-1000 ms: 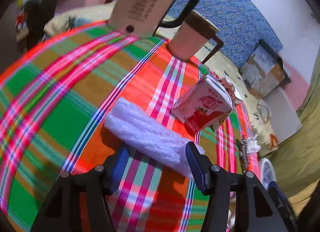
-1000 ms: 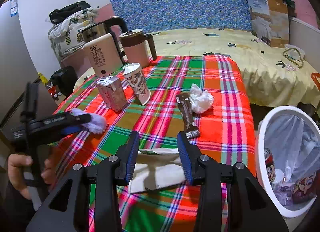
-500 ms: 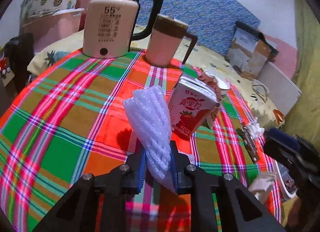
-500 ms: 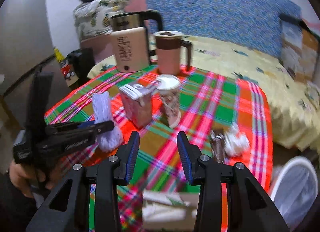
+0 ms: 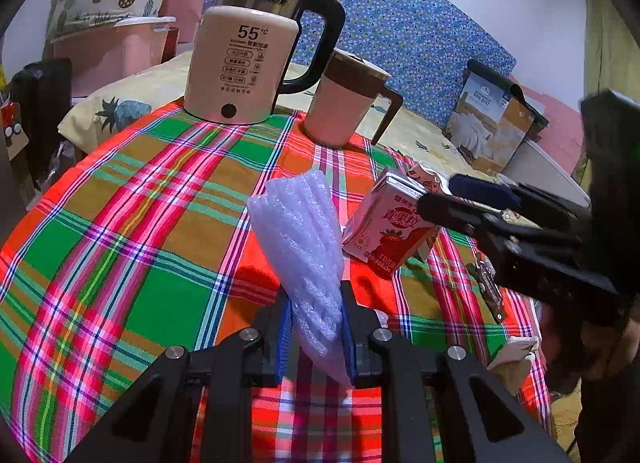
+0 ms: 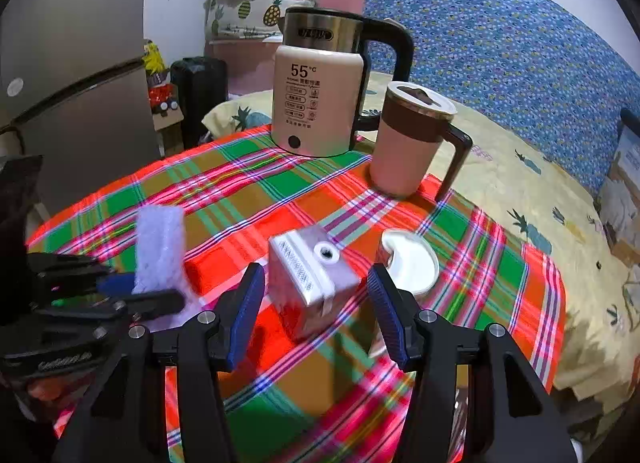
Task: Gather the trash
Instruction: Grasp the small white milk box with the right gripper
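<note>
A white foam wrap point(image 5: 304, 231) stands up from my left gripper point(image 5: 316, 299), which is shut on its lower end just above the plaid tablecloth point(image 5: 120, 223). Just right of it stands a strawberry drink carton point(image 5: 384, 231). In the right wrist view the carton point(image 6: 308, 283) sits between the fingers of my right gripper point(image 6: 316, 279); the jaws are opening and the pads do not touch it. A paper cup with a white lid point(image 6: 408, 263) leans behind the carton. The right gripper point(image 5: 452, 199) reaches in from the right in the left wrist view.
A cream kettle point(image 6: 320, 103) and a pink mug with a dark handle point(image 6: 408, 147) stand at the table's far side. A dark wrapper point(image 5: 486, 283) and a crumpled paper bag point(image 5: 516, 347) lie near the right edge. A bed lies beyond the table, and a grey fridge point(image 6: 80, 123) stands to the left.
My left gripper shut on the foam wrap and raised it off the cloth. My right gripper swung left from the bin side to the carton, and its jaws widened.
</note>
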